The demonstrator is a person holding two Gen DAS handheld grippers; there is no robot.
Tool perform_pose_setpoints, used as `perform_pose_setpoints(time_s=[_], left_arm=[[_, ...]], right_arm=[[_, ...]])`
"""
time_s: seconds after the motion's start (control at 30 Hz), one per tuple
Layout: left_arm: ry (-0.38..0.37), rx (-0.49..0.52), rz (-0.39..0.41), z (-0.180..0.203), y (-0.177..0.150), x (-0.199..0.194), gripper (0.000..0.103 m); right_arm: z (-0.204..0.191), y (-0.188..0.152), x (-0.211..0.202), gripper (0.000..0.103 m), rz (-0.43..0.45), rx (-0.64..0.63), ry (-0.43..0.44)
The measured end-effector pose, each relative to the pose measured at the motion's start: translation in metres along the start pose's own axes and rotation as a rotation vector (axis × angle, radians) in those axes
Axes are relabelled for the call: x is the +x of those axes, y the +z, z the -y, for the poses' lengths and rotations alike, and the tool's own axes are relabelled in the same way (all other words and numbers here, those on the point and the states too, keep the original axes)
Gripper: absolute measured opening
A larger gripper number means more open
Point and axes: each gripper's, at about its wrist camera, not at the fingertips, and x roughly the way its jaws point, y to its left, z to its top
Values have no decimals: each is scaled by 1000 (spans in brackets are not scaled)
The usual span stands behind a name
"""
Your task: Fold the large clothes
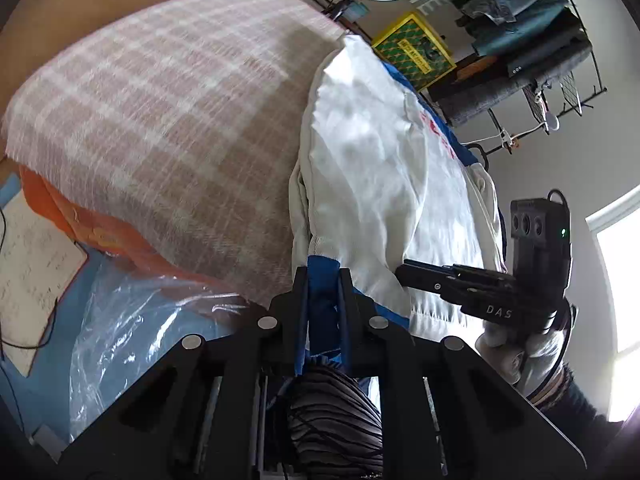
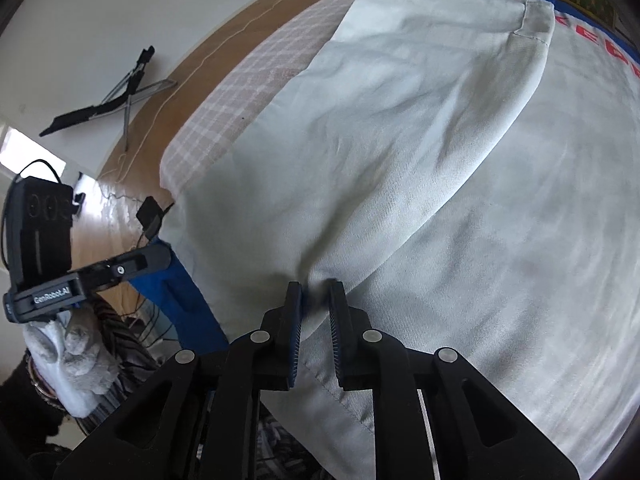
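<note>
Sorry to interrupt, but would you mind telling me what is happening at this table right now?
A person is folding a white garment with blue trim, spread over a checked cloth. The left tool is clamped on the garment's blue edge; the right tool pinches a bunch of white fabric near the hem. Both grips are set, and the fold is not yet made.

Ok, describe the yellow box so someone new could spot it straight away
Start at the checked blanket covering the work surface, with the white jacket lying on it. Past the jacket's far end, by the dark rack of folded clothes, stands the box. It is the only bright yellow thing, with a green patterned face.
</note>
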Motion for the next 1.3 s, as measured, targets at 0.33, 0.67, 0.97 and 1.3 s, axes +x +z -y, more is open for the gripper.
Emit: perform_pose_setpoints(time_s=[0.33,0.67,0.97,1.3], left_arm=[[-18,88,40,21,3,-3,10],[-60,97,42,25,6,-1,10],[-57,207,61,51,5,3,10],[-63,298,78,75,1,7,9]], right_arm=[[27,73,-20,18,147,73,-64],[71,133,34,19,154,138,-217],[57,184,-5,64,153,158,-94],[16,247,57,68,-24,67,-355]])
